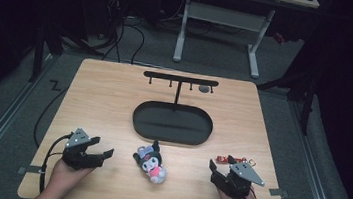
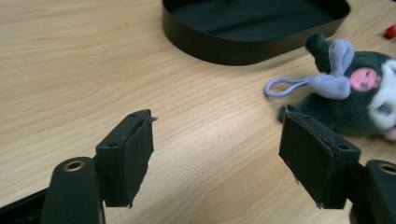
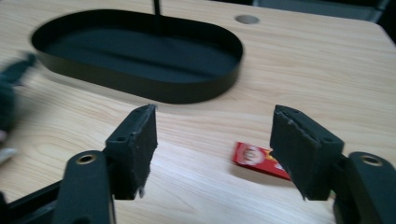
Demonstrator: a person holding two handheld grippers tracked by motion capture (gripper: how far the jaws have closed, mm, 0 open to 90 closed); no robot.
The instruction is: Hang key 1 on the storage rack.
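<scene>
A dark plush toy (image 1: pixel 151 163) with a white face, pink patches and a lilac loop (image 2: pixel 285 87) lies on the wooden table near the front, between my two grippers. My left gripper (image 1: pixel 103 153) rests at the front left, open, with the plush (image 2: pixel 355 98) just beyond its right jaw and bare wood between the pads. At the front right my right gripper (image 1: pixel 215 172) stands open and holds nothing. A small red charm (image 3: pixel 259 158) lies on the wood just ahead of its right jaw (image 1: pixel 230 160).
A black oval tray (image 1: pixel 172 123) sits mid-table with a thin post and a hook bar (image 1: pixel 181 79) rising behind it. A round grommet hole (image 1: pixel 204 88) marks the table's far side. Desk legs and cables stand on the floor beyond.
</scene>
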